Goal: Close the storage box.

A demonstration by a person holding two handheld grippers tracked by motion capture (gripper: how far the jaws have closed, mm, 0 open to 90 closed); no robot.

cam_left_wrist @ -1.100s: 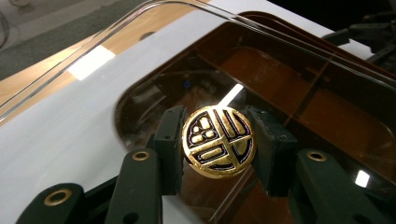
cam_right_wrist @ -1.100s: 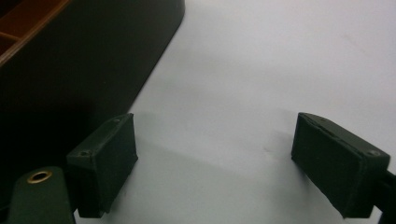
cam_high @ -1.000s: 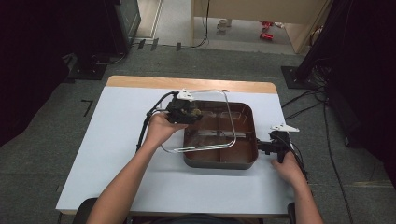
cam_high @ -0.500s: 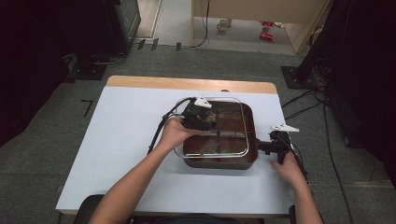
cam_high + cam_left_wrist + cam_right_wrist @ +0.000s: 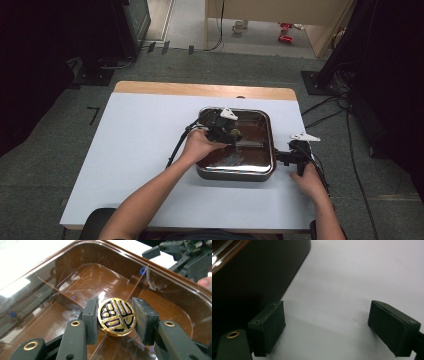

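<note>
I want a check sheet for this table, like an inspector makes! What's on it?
Surface: white table, wooden strip along its far edge.
Job's things: brown pan with a glass lid on it; gold knob in the lid's middle.
Clutter: nothing seen.
Tools: left tool shut on the knob; right tool open, beside the pan, over bare table.
Cables: one trails from each tool; more lie on the floor at the right.
Surroundings: grey carpet, dark stands, wooden furniture at the back.
</note>
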